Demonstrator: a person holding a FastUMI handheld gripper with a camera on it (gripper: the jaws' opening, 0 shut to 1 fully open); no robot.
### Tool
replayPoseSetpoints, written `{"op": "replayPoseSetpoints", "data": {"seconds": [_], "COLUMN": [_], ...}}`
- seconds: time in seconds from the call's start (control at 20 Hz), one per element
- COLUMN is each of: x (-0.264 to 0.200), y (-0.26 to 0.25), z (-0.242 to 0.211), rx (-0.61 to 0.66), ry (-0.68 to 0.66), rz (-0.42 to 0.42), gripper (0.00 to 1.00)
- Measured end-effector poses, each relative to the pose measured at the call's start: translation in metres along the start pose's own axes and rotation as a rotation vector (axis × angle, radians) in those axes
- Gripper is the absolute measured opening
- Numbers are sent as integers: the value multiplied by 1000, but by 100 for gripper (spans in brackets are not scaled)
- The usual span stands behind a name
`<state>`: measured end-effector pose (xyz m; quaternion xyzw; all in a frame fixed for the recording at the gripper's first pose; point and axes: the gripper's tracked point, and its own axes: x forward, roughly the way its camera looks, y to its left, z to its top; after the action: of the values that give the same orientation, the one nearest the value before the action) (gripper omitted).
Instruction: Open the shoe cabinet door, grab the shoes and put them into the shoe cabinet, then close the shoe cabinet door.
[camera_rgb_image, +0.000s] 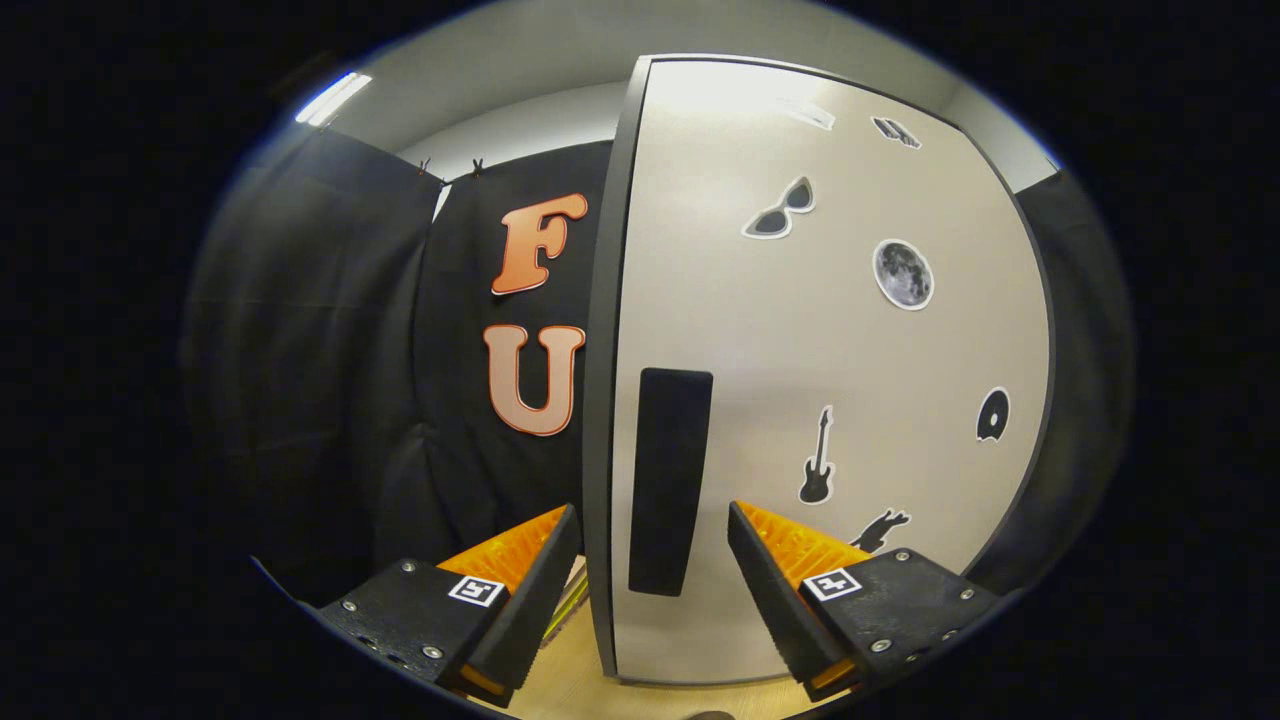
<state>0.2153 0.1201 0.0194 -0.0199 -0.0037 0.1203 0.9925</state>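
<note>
The gripper (655, 560) is spread wide, grasping nothing. Just ahead stands the pale, sticker-dotted shoe cabinet door (800, 340); its dark handle (668, 480) and left edge sit between the fingers.

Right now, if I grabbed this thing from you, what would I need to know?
Gripper: fingers open, straddling the free edge of the shoe cabinet door, pressing on nothing.
Door: shut or nearly so; its black handle sits just ahead, between the fingers.
Shoes: something striped lies on the wooden floor behind one finger, unclear what.
Done: nothing visibly.
Left: open the door, put the shoes in, close it.
</note>
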Motion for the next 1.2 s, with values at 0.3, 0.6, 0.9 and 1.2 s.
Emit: {"op": "replayPoseSetpoints", "data": {"seconds": [0.3, 0.6, 0.9, 1.2], "x": [16, 17, 8, -9], "y": [-2, -6, -8, -11], "z": [-3, -4, -6, -6], "rx": [33, 62, 78, 83], "ry": [8, 17, 32, 23], "rz": [-2, -25, -55, -78], "gripper": [74, 34, 29, 27]}}
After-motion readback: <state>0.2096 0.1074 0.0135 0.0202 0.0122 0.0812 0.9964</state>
